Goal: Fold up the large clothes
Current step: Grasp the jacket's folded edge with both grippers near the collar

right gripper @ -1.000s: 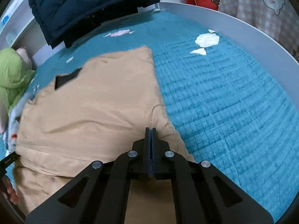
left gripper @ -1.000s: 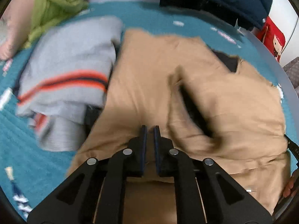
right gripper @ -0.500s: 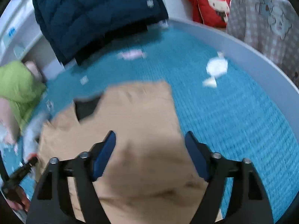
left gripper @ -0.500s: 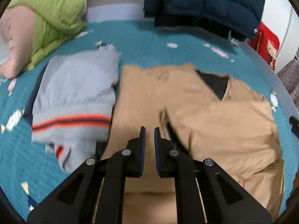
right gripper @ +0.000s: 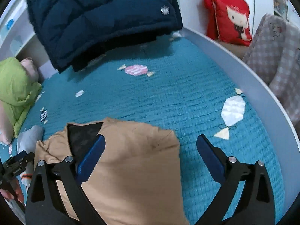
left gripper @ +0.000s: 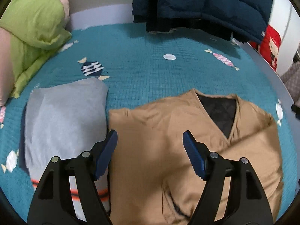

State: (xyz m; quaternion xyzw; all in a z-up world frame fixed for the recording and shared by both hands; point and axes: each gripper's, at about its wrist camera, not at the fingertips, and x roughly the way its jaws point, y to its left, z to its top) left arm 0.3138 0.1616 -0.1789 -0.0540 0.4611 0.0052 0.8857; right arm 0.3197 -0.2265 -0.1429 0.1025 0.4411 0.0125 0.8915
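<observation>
Tan jacket (left gripper: 168,150) lying folded on the teal bed (left gripper: 142,71), dark lining showing at its neckline, just beside a folded grey sweater (left gripper: 63,116) with orange stripes. Left gripper (left gripper: 150,150) above the jacket, fingers (left gripper: 106,153) opening wide with nothing clamped between them; right gripper (right gripper: 150,157) likewise above the jacket's right part, fingers (right gripper: 210,157) spreading, no cloth pinched. Farther back: navy puffer coat (right gripper: 101,18) at the bed's far edge, green pillow (left gripper: 31,30) to the left, red cushion (right gripper: 230,22) beyond the rail (right gripper: 243,71).
</observation>
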